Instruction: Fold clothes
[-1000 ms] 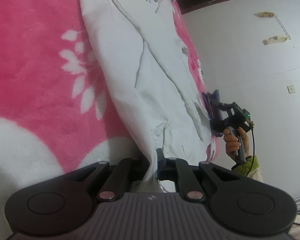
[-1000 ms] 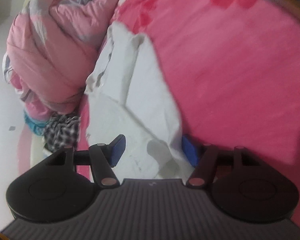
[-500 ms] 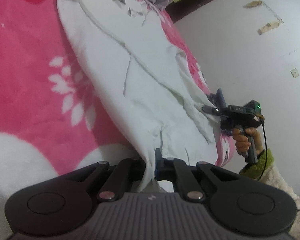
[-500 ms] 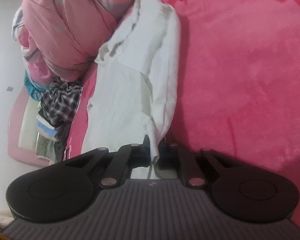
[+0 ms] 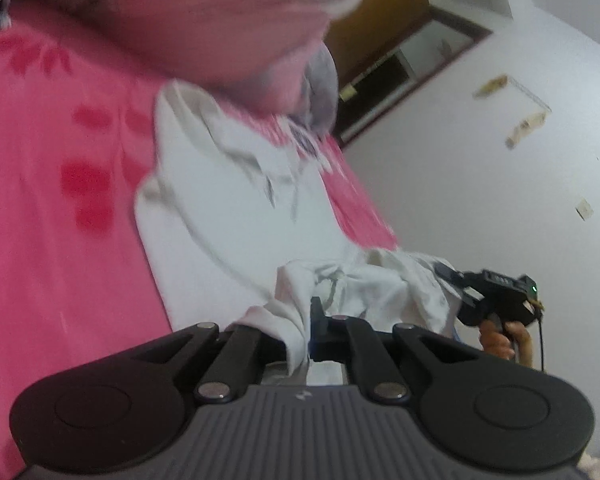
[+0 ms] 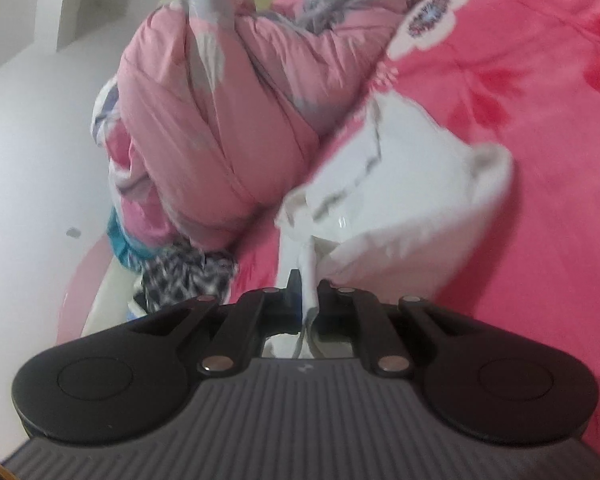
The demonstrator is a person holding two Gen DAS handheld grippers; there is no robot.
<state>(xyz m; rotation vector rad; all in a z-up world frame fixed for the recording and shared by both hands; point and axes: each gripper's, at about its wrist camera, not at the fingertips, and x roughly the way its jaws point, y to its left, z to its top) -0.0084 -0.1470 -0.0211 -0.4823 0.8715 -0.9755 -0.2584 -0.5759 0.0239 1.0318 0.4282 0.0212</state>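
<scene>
Left tongs (image 5: pixel 306 334): closed, pinching a bunched corner of the white garment (image 5: pixel 228 216). Cloth runs up out of the pinch in a twisted rope and widens into the flat body of the garment.

Right tongs (image 6: pixel 309 300): closed as well, nipping a thin gathered fold of the same garment (image 6: pixel 400 208). In the left wrist view the right tongs (image 5: pixel 446 274) show at the right, held by a hand (image 5: pixel 504 340), with the garment's near hem slack and rumpled between the two pinch points. Both near corners are held; neither hand is nearer the work than the other.

Garment lies on the bed, on a bright pink flowered blanket (image 5: pixel 60 220). Long axis runs straight away from both tongs, from the gripped near end to the collar (image 5: pixel 204 120) end. The far end sits just beside, perhaps touching, a heaped pink quilt (image 6: pixel 228 120) toward the head of the bed. Blur hides the exact contact. Near end appears lifted off the blanket; far half lies flat.

Judgement: the fold turns on carrying the gripped end along that long axis, toward the collar. The two tongs should travel level with each other so the hem lands square. Risk: the quilt heap crowds the far end and may catch the cloth.

A checked cloth (image 6: pixel 184 276) lies off the left side of the bed, well apart from the work.
</scene>
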